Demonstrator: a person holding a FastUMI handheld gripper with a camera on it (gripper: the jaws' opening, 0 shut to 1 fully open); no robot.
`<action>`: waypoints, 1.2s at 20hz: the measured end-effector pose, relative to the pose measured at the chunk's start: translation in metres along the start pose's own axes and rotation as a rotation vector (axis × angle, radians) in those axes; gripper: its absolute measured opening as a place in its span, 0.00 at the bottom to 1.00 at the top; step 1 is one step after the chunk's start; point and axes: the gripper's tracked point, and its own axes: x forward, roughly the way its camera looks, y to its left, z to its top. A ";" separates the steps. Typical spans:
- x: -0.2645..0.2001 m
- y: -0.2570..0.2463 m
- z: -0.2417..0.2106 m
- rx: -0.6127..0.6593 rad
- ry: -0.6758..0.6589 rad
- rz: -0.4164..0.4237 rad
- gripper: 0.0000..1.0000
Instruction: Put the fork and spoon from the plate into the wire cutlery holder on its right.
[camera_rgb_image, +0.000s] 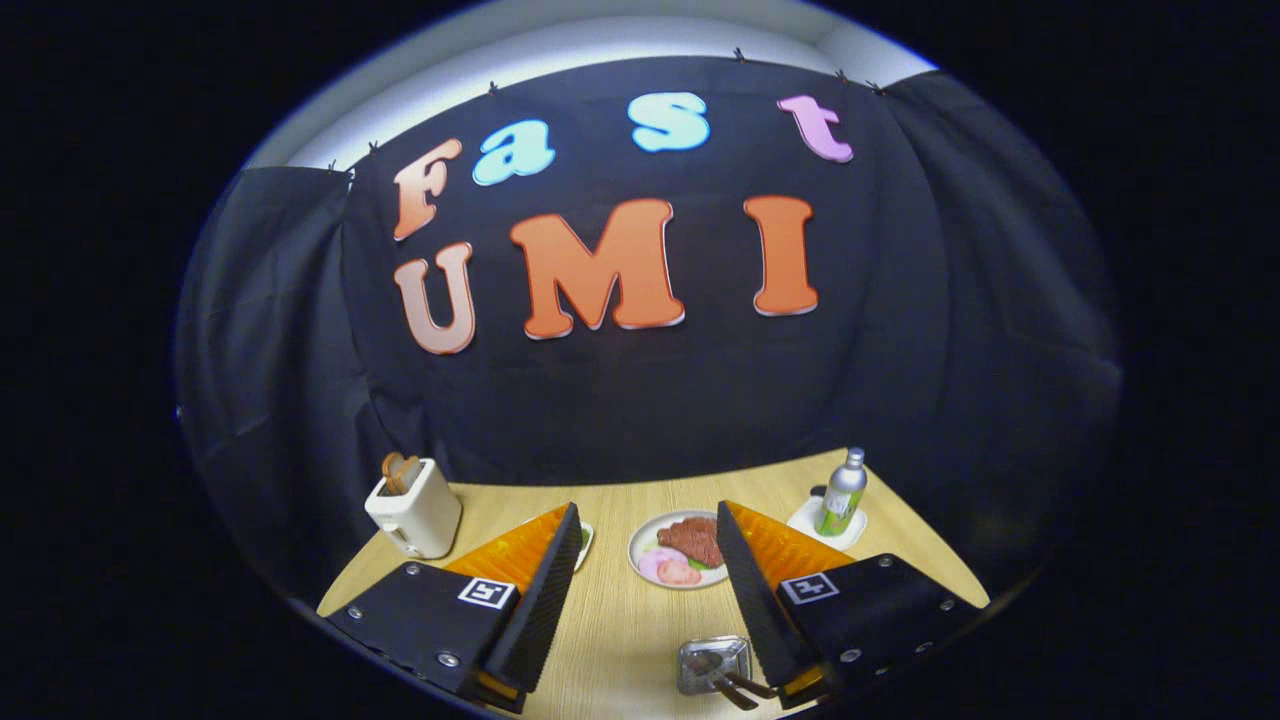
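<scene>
Hand-held gripper (640, 590) fingers apart, empty. Wire cutlery holder (712, 664) sits near the right finger, utensil handles (738, 690) protruding. Thin, stiff, slippery metal; grip mid-handle.

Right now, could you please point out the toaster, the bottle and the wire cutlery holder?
toaster (415, 515): gripper view, front body.
bottle (842, 495): gripper view, mid body.
wire cutlery holder (700, 668): gripper view, left wall.

toaster (413, 512) with toast: table's far left | bottle (842, 492) on white coaster (808, 521): far right | wooden table (620, 610)
</scene>
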 end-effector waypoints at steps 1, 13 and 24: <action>-0.005 0.012 0.018 -0.001 -0.043 0.012 0.82; -0.027 0.054 0.099 -0.092 -0.250 0.045 0.86; -0.035 0.082 0.110 -0.148 -0.293 0.048 0.86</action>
